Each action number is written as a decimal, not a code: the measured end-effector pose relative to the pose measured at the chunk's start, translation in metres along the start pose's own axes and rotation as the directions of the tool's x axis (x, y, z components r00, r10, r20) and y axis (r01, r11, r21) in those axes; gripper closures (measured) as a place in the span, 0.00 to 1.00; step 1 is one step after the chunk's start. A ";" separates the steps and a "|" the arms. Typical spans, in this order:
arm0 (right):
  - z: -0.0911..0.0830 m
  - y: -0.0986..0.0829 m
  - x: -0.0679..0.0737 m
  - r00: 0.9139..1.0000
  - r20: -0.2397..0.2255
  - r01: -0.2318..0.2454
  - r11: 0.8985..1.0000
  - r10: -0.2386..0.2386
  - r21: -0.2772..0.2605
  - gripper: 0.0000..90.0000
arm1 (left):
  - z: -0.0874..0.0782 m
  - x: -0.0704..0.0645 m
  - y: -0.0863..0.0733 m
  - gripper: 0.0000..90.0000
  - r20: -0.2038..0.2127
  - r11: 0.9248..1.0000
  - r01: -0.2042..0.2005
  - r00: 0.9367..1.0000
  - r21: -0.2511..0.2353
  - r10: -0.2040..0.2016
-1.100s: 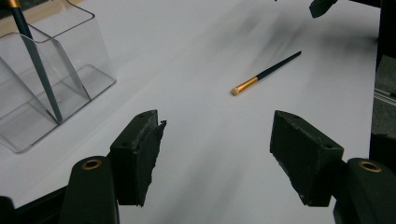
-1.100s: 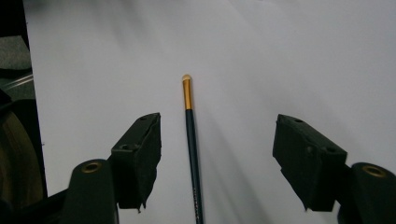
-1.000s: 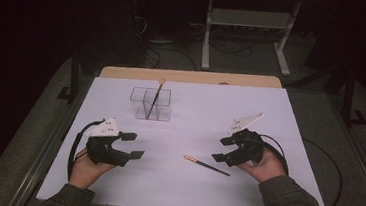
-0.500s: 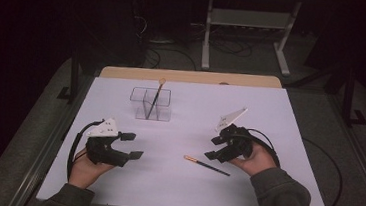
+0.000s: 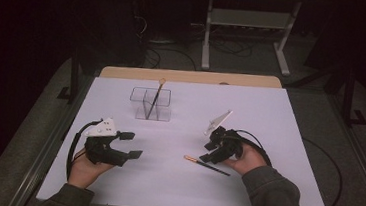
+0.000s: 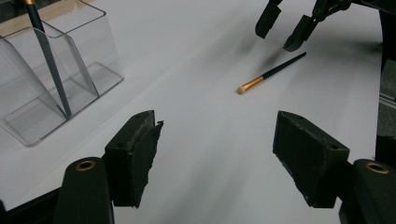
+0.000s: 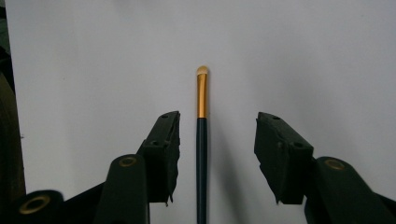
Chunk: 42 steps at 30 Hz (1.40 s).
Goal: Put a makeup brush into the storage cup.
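Dim room, dark floor and cables behind; white matte surface [image 5: 270,115] under the work, pale wooden edge at the far side. Clear plastic organizer [image 5: 151,103] toward the far left — rigid, square-walled, two compartments visible, one brush [image 5: 154,99] already standing tilted inside, gold ferrule up. Second brush [image 7: 201,140] flat on the surface near the right tool [image 7: 217,158]: slim round dark handle, gold ferrule, small pale rounded tip. Right tool lowered over it, jaws apart on either side of the handle, not yet touching — grasp lined up, not closed. Left tool [image 5: 129,144] idle above the surface at the near left, jaws wide apart, nothing between them. Judged roughly half done: one brush stowed, one left to pick up, carry to the organizer and drop in. Smooth thin handle, likely to roll or slip if pinched off-centre.
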State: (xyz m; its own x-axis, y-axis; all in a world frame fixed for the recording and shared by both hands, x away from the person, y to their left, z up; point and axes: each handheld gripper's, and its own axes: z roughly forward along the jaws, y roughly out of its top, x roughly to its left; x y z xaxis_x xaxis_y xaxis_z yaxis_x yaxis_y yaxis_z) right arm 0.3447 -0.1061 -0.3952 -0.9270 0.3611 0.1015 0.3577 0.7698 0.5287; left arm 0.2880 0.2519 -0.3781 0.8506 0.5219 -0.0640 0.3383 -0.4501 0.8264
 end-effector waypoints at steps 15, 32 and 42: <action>0.022 -0.004 0.001 1.000 -0.011 0.008 0.998 -0.007 0.055 0.66 | 0.000 0.001 -0.001 0.33 0.009 1.000 0.015 1.000 -0.009 -0.015; 0.031 -0.008 0.003 1.000 -0.011 0.013 0.997 -0.012 0.079 0.81 | 0.002 0.002 -0.002 0.33 0.017 1.000 0.012 1.000 0.000 -0.011; 0.034 -0.007 0.005 1.000 -0.005 0.028 0.995 -0.027 0.095 0.87 | 0.003 0.003 -0.003 0.33 0.018 1.000 0.017 1.000 0.002 -0.017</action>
State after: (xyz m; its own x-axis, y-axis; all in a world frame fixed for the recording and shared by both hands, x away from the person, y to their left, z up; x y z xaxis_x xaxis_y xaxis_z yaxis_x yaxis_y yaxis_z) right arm 0.3410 -0.0919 -0.4269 -0.9370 0.3372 0.0913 0.3411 0.8262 0.4484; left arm 0.2903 0.2527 -0.3823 0.8517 0.5166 -0.0881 0.3538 -0.4427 0.8239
